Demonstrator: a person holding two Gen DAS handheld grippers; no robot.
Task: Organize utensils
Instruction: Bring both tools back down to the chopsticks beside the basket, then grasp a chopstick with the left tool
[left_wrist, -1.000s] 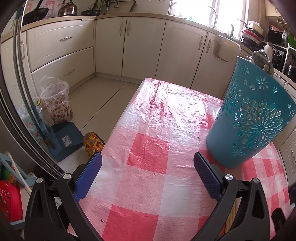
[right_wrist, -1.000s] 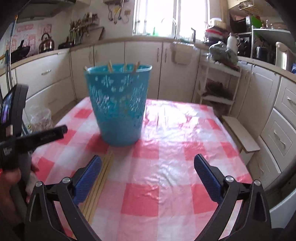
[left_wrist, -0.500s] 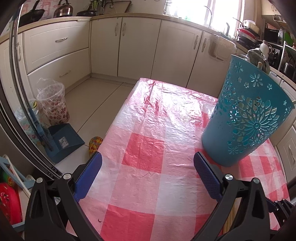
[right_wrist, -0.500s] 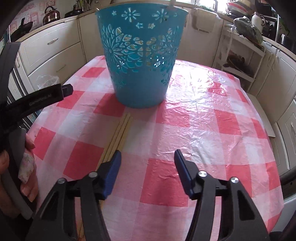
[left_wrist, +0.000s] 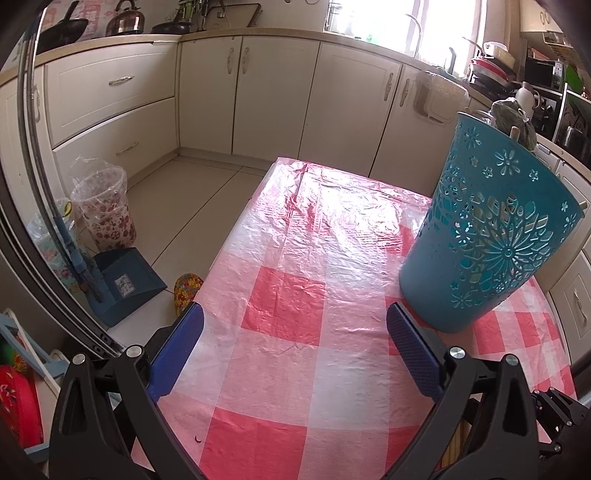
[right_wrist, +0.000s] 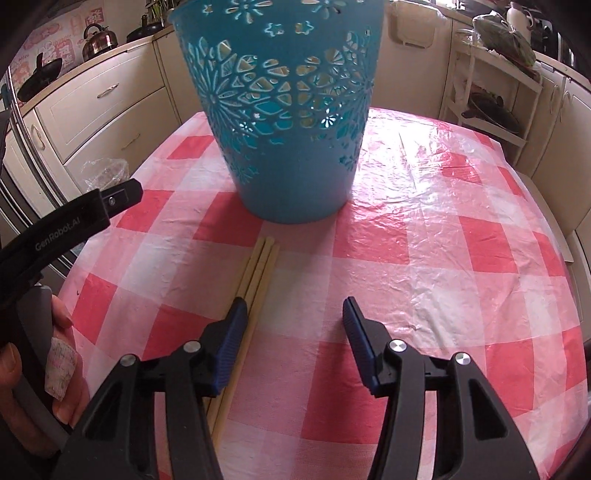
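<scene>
Right wrist view shows you the checked plastic-covered worktop (right_wrist: 424, 258), the perforated teal basket (right_wrist: 288, 122), then slim wooden chopsticks (right_wrist: 255, 280) before it, beside your right gripper (right_wrist: 293, 317), jaws half-open, empty. Left gripper (left_wrist: 293, 332) gapes wide, empty.

On the tabletop (right_wrist: 443, 258): 1 teal cut-out bin (right_wrist: 288, 122) and 3 wooden chopsticks (right_wrist: 258, 273) lying side by side, w/ at least 2 more stick ends poking over the bin's rim in the left wrist view, exact no. inside can't be told. 2 claws: left claw (left_wrist: 291, 354) and right claw (right_wrist: 293, 343), 2 blue pads each. Floor: 1 dustpan (left_wrist: 125, 280), 1 flowered waste bin (left_wrist: 105, 210); counter: 1 kettle (left_wrist: 123, 20), 1 pan (left_wrist: 61, 31).
</scene>
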